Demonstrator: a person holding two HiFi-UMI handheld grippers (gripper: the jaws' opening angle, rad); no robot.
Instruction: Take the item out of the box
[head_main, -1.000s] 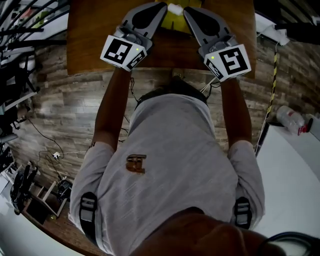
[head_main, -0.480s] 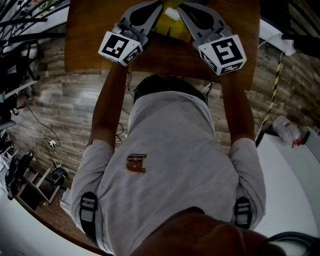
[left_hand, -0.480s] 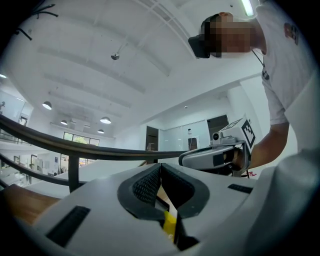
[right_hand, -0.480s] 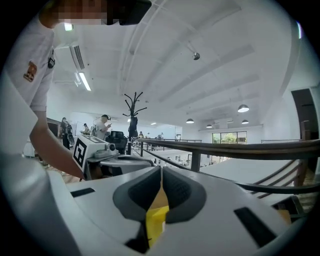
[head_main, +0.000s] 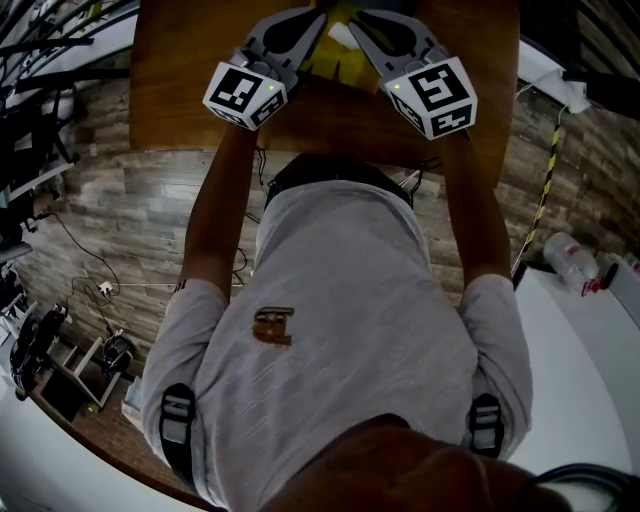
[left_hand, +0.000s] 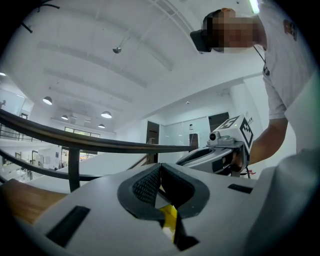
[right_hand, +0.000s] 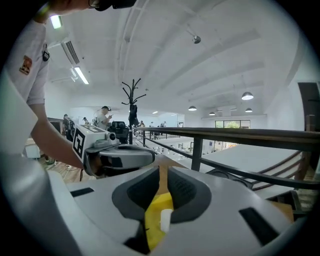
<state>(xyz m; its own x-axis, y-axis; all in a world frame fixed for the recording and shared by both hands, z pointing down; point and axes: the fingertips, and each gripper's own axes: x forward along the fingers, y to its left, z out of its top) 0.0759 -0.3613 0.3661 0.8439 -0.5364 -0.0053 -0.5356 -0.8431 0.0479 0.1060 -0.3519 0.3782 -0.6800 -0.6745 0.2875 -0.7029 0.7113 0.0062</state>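
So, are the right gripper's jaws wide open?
No, the right gripper has its jaws closed together on a yellow item.

A: Box?
B: Yellow box (head_main: 331, 60), over the far edge of the wooden table (head_main: 180, 90), mostly hidden. Thin yellow edge pinched in left gripper (left_hand: 159, 170) and right gripper (right_hand: 162, 175).
A: Item?
B: Small white piece (right_hand: 165, 220) lying against the yellow. Shape unclear.
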